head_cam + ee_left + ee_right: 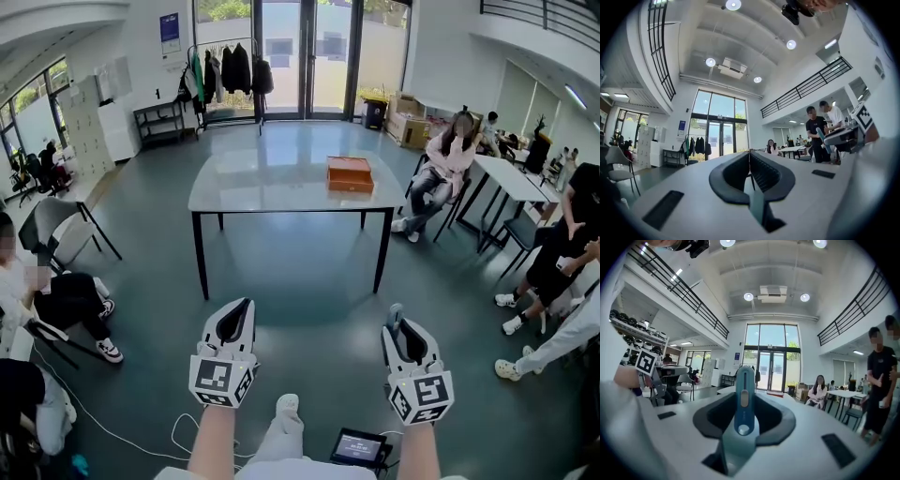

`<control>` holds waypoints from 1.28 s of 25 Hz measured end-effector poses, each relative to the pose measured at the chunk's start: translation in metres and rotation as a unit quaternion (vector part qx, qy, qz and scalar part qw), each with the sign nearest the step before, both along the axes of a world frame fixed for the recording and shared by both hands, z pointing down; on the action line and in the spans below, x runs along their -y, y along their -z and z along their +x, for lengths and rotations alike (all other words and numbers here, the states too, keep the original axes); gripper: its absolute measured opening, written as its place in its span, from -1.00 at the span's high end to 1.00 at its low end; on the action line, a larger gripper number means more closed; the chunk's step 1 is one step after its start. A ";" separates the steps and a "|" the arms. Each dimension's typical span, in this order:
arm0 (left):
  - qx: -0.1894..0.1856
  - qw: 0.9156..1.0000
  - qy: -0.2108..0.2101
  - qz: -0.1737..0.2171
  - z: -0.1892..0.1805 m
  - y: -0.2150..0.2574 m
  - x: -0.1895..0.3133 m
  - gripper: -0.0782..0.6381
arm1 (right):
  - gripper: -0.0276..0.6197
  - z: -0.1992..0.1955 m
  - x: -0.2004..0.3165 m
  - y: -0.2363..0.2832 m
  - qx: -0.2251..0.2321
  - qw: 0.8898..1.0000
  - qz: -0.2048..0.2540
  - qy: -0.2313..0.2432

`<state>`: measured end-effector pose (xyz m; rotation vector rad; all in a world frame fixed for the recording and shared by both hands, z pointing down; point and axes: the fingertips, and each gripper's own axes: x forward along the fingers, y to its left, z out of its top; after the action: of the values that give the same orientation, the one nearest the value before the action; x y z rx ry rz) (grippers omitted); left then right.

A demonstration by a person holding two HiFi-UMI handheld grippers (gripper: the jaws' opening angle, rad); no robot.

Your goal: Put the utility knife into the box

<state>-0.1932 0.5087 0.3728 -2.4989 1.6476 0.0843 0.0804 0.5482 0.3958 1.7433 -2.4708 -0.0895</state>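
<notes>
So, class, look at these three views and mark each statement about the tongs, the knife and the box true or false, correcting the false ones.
1. The right tongs grip a blue utility knife. True.
2. The left tongs hold a second knife. False: they are shut with nothing between them.
3. The box lies on the floor. False: it stands on the table.
4. The table stands ahead of both tongs, apart from them. True.
</notes>
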 end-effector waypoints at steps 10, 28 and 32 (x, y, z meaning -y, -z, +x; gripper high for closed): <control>-0.009 1.000 -0.009 0.003 -0.007 -0.003 0.089 0.74 | 0.51 -0.011 0.084 -0.002 0.011 1.000 -0.002 0.001; -0.006 0.998 -0.054 0.013 -0.009 0.010 0.259 0.74 | 0.50 -0.029 0.237 0.012 0.021 0.999 0.010 -0.031; -0.007 0.998 -0.059 0.008 -0.005 0.006 0.276 0.74 | 0.50 -0.026 0.253 0.007 0.018 0.999 0.000 -0.033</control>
<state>-0.1981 0.2322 0.3670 -2.5882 1.4964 0.1275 0.0545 0.2948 0.3891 1.8423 -2.4347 -0.0529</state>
